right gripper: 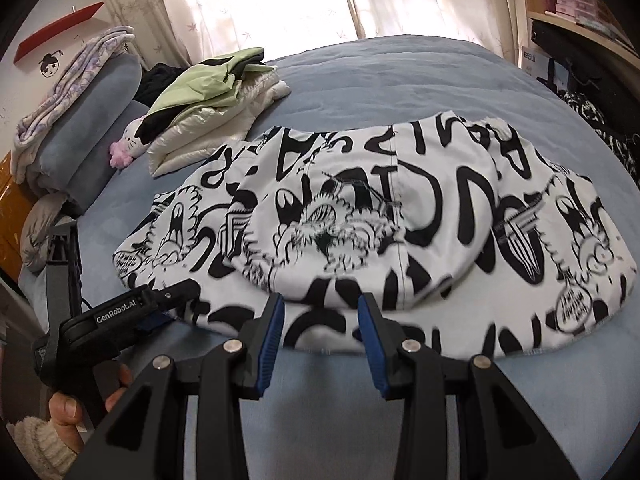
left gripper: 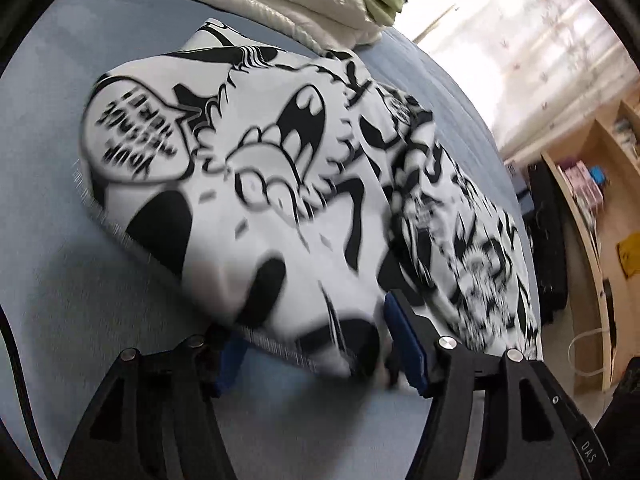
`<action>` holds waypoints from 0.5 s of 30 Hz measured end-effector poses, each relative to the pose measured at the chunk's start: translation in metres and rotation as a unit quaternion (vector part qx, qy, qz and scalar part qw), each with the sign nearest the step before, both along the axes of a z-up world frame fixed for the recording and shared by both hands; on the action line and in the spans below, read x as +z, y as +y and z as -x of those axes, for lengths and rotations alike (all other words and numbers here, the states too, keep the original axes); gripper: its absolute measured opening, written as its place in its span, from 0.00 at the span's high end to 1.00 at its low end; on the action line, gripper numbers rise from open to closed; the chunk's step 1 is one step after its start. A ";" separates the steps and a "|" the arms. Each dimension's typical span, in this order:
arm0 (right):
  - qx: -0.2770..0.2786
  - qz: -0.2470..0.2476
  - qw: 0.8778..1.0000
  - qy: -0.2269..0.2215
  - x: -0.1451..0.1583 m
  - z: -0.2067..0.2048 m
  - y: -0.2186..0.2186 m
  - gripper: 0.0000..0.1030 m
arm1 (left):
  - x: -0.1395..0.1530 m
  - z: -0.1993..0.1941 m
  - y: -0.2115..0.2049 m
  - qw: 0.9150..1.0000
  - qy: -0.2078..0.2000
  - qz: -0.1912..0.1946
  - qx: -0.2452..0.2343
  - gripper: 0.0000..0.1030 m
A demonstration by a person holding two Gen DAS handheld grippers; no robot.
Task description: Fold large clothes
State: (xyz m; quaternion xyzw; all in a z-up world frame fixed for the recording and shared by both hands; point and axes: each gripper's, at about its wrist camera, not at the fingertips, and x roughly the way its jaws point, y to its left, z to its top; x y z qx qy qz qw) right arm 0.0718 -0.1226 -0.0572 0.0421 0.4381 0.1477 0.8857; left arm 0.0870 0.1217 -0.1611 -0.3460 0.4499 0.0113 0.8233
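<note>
Black-and-white garment (right gripper: pixel 360 216) lies ahead of both grippers; left gripper (left gripper: pixel 316 344) spread, hem apparently loose between; right gripper (right gripper: pixel 320 344) parted, empty. Folded jackets (right gripper: pixel 208 116) beyond.

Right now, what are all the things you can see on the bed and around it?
black-and-white cartoon-print garment: one, white with black drawings, spread across the middle of the bed
blue bed cover: one, pale blue, under everything
shiny cream padded jacket: one, cream, folded beyond the garment
light green garment: one, green, on top of the cream jacket
pink-and-white plush toy: one, beside the jacket
grey-blue pillows: stacked at the bed's far left
flowered curtains: white, behind the bed
wooden shelves: light wood, beside the bed
left gripper: black with blue pads, open, the garment's near edge between its fingers
right gripper: black with blue pads, open, at the near edge
hand: one, cream knitted sleeve, holding the left gripper
</note>
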 end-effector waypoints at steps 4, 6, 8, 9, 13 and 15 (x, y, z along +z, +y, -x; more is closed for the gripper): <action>-0.006 0.013 1.000 -0.022 0.000 -0.026 0.005 0.63 | -0.002 -0.029 0.008 1.000 -0.009 -0.009 0.019 0.38; -0.016 0.024 0.999 -0.032 -0.001 -0.041 0.007 0.63 | -0.003 -0.042 0.006 0.999 -0.017 -0.031 0.028 0.41; -0.024 0.031 0.998 -0.045 0.000 -0.059 0.009 0.64 | -0.001 -0.050 0.006 0.998 -0.026 -0.053 0.037 0.49; -0.027 0.035 0.998 -0.051 0.001 -0.065 0.010 0.68 | 0.000 -0.054 0.005 0.997 -0.033 -0.062 0.040 0.55; -0.033 0.065 0.994 -0.082 0.000 -0.100 0.019 0.82 | 0.011 -0.060 -0.002 0.992 -0.056 -0.109 0.040 0.75; -0.032 0.083 0.992 -0.092 -0.008 -0.118 0.024 0.87 | 0.023 -0.060 -0.012 0.985 -0.072 -0.153 0.031 0.80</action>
